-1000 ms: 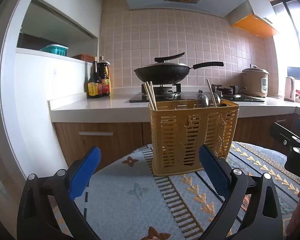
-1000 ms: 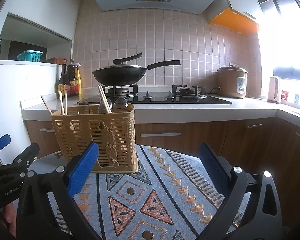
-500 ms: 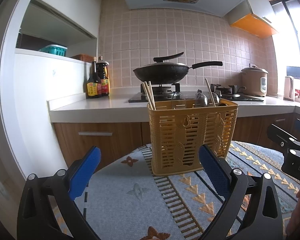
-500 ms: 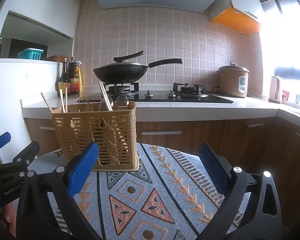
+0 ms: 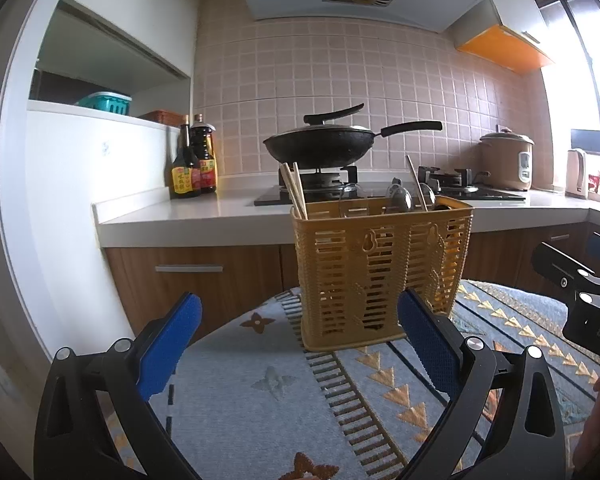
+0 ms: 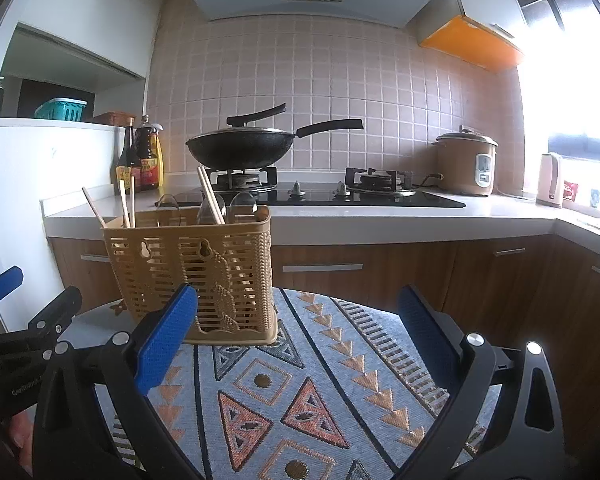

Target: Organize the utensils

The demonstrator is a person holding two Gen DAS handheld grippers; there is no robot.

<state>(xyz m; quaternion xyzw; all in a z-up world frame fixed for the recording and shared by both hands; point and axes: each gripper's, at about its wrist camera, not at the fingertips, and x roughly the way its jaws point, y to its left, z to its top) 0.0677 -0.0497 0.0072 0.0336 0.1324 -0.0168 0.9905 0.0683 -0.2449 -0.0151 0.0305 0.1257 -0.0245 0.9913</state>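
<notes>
The yellow slatted utensil basket [image 5: 382,270] stands upright on the patterned tablecloth [image 5: 260,400], at about one o'clock from the left gripper [image 5: 298,338] and at about eleven o'clock from the right gripper [image 6: 298,338]. Inside it, wooden chopsticks [image 5: 296,190] lean at the nine o'clock end as the left wrist camera sees it, and spoons [image 5: 398,198] stand toward three o'clock with one more stick among them; the dividers inside are not clear enough to say which compartment holds what. No loose utensil shows on the cloth, so the sorting looks largely done, unless that stray stick still has to join the others. Both grippers hang wide open and empty, short of the basket. Beyond, at twelve o'clock, a black wok [image 5: 318,146] sits on the stove.
</notes>
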